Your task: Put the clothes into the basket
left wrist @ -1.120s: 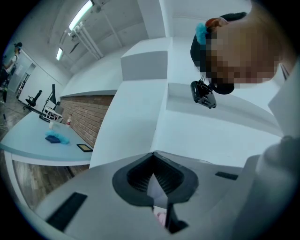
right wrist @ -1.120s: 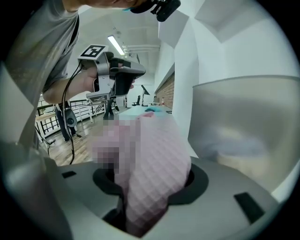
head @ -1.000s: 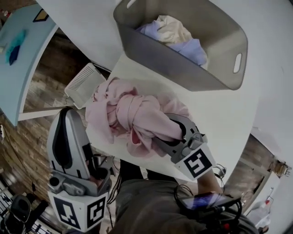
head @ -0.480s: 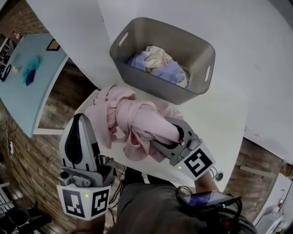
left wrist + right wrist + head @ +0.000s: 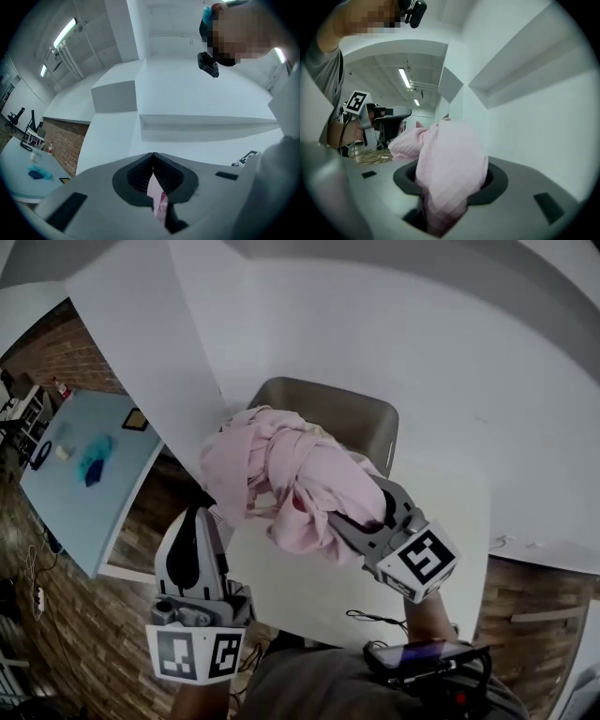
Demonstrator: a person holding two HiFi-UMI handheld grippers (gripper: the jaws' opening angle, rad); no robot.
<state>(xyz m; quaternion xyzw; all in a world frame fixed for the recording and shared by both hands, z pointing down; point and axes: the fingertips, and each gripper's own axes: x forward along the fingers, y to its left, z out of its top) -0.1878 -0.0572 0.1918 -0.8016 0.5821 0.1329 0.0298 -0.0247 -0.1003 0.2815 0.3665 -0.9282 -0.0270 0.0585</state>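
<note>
A bundled pink garment [image 5: 281,474] hangs clear of the white table [image 5: 441,512], and my right gripper [image 5: 361,512] is shut on its right end. In the right gripper view the pink cloth [image 5: 450,154] fills the gap between the jaws of that gripper [image 5: 451,185]. The bundle hides most of the grey basket [image 5: 361,418] behind it; only the basket's far rim and right wall show. My left gripper [image 5: 192,521] is lower left of the bundle, beside its hanging edge, with its jaw tips closed together [image 5: 153,157]. A thin pink sliver shows behind those tips; I cannot tell what it is.
A light blue table [image 5: 80,493] with small blue items [image 5: 94,446] stands at the left over a brick-patterned floor [image 5: 37,615]. A thin cable [image 5: 370,618] lies at the white table's near edge. White walls rise behind the basket.
The right gripper has lifted the pink bundle off the table and carried it up in front of the basket. The left gripper has risen alongside it, still closed.
</note>
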